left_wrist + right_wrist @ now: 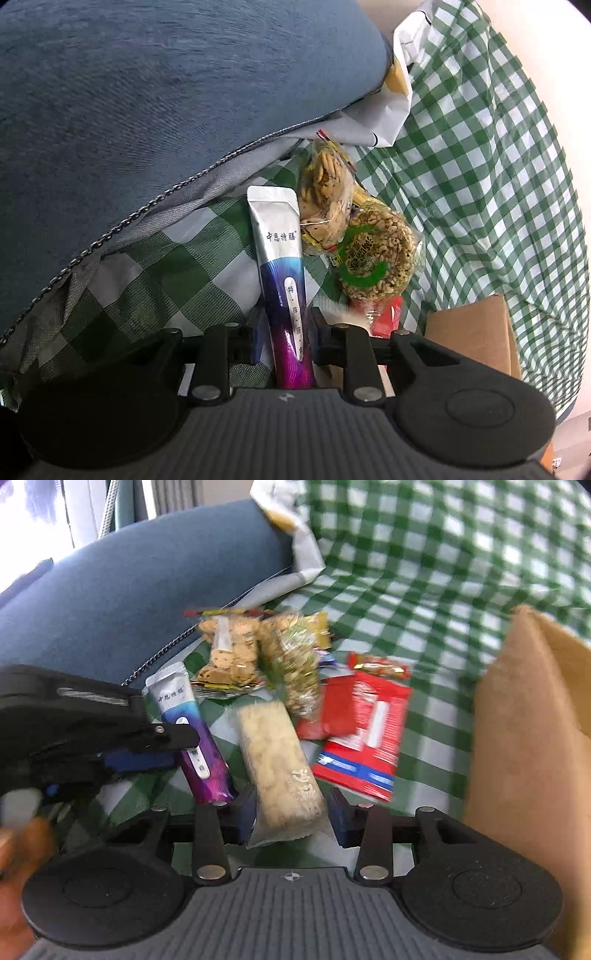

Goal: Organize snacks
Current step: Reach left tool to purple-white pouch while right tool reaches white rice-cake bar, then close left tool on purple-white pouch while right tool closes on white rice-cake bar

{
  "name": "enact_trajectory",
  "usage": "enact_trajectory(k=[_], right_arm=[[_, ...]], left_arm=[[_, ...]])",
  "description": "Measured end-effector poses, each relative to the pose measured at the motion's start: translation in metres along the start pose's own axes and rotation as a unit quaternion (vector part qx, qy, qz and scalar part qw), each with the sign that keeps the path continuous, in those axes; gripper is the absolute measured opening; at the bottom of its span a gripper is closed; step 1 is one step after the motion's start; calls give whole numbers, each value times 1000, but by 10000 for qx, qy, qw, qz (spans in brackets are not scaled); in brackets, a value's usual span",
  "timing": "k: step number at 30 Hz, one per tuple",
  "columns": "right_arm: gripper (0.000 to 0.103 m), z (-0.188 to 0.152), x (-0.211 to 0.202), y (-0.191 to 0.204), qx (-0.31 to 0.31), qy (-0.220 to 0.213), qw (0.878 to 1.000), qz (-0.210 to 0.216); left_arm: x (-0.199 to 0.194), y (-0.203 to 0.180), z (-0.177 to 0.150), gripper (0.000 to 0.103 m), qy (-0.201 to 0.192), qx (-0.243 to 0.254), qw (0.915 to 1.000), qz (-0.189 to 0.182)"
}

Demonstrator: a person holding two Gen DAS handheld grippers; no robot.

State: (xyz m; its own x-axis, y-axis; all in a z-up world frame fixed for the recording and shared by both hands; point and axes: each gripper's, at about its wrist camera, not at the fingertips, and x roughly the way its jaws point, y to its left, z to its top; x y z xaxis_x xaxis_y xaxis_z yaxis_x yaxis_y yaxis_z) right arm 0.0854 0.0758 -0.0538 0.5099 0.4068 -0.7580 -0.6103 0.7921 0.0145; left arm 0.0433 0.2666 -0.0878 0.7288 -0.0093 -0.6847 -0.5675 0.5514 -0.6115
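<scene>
A heap of snacks lies on a green-and-white checked cloth [424, 572], hemmed in on one side by a big blue-grey fabric cushion with a zip seam [147, 92] and on the other by a brown cardboard box [524, 738]. The cloth lies bare beyond the heap, toward its far edge.

The left gripper [282, 332] has its fingers set narrow around a silver-and-purple stick sachet [282, 280], which runs lengthwise between them; I cannot tell whether the pads actually press it. Chinese characters run down the sachet's face, too small for me to read.

The right gripper [291, 812] stands over a pale puffed-grain bar in clear wrap [280, 768], its near end between the blue pads with a gap on either side. The print on the wrap is blurred.

Behind them sit a clear bag of small sesame biscuits [325, 199] and a round puffed-grain cake with a green ring label [373, 258]. A red packet with white and blue bands [365, 738] lies just beside the box.
</scene>
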Motion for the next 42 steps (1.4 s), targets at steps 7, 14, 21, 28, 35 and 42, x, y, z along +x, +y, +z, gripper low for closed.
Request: enact_trajectory(k=[7,14,21,28,35,42], right_arm=[[42,-41,-66,1,58,-25,9994,-333],[42,-74,-62,1,327,132,9980,-517],[51,-81,-53,-8,424,291,9987,-3],[55,-82,-42,-6,310,256,9992,56],[39,-85,-40,-4,320,423,9986,-42],[39,-88,-49,-2,414,496,9978,-143]], left_arm=[[9,-11,-4,27,44,474,9984,303],[8,-17,-9,17,3,776,9967,231],[-6,-26,-11,10,685,1115,9912,-174],[-11,-38,-22,11,1670,1858,9683,87],[-10,-36,-30,33,1344,1828,9732,385],[-9,-54,-58,38,986,2596,9586,627]])
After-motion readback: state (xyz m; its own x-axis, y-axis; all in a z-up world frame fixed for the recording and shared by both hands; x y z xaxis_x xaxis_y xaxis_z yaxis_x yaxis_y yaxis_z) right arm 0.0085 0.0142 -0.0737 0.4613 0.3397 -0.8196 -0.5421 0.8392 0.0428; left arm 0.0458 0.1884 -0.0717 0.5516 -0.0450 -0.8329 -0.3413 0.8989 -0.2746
